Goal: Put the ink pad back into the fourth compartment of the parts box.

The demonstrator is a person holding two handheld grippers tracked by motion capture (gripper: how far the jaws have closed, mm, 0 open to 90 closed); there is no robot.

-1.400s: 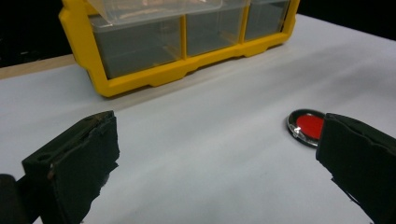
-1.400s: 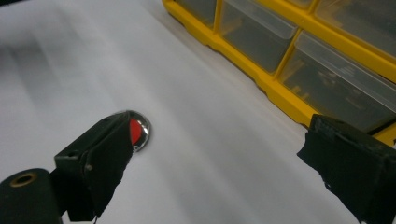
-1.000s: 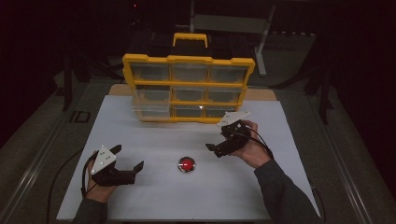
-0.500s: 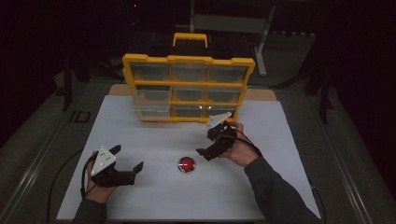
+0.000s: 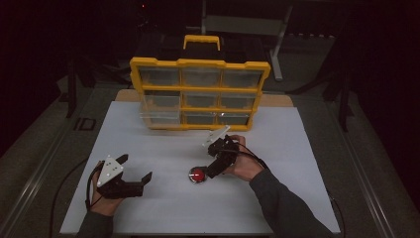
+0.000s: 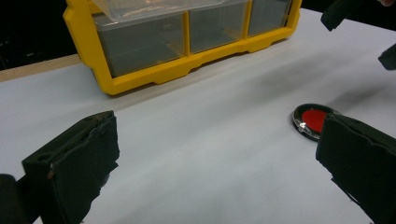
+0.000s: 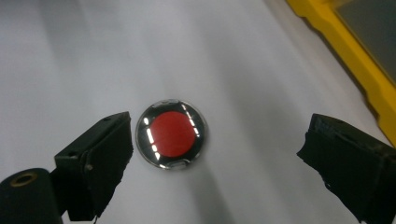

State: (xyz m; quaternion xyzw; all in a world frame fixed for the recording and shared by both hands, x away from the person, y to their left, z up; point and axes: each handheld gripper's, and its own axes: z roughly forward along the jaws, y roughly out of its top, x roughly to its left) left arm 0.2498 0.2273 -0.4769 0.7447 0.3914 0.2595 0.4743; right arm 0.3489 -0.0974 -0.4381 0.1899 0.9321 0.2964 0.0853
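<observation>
Centrally on the white desk (image 5: 163, 148) lies a small round disc (image 5: 197, 174) with a red middle and a shiny dark rim, flat on the surface and in front of a yellow drawer cabinet (image 5: 200, 94) that stands at the far edge. One clear drawer (image 5: 159, 117) on the cabinet's lower left is pulled partway out. The right hand-held gripper (image 5: 214, 168) is tilted down over the disc, its jaws spread wide. Seen from the right gripper view, the disc (image 7: 171, 133) sits between the two black jaws, just beside one of them and well apart from the other, and neither jaw grips it. The left hand-held gripper (image 5: 138, 179) rests low near the desk's front left, well apart from the disc, with its jaws also wide and nothing between them. From the left gripper view, the disc (image 6: 314, 121) shows partly behind one jaw.
</observation>
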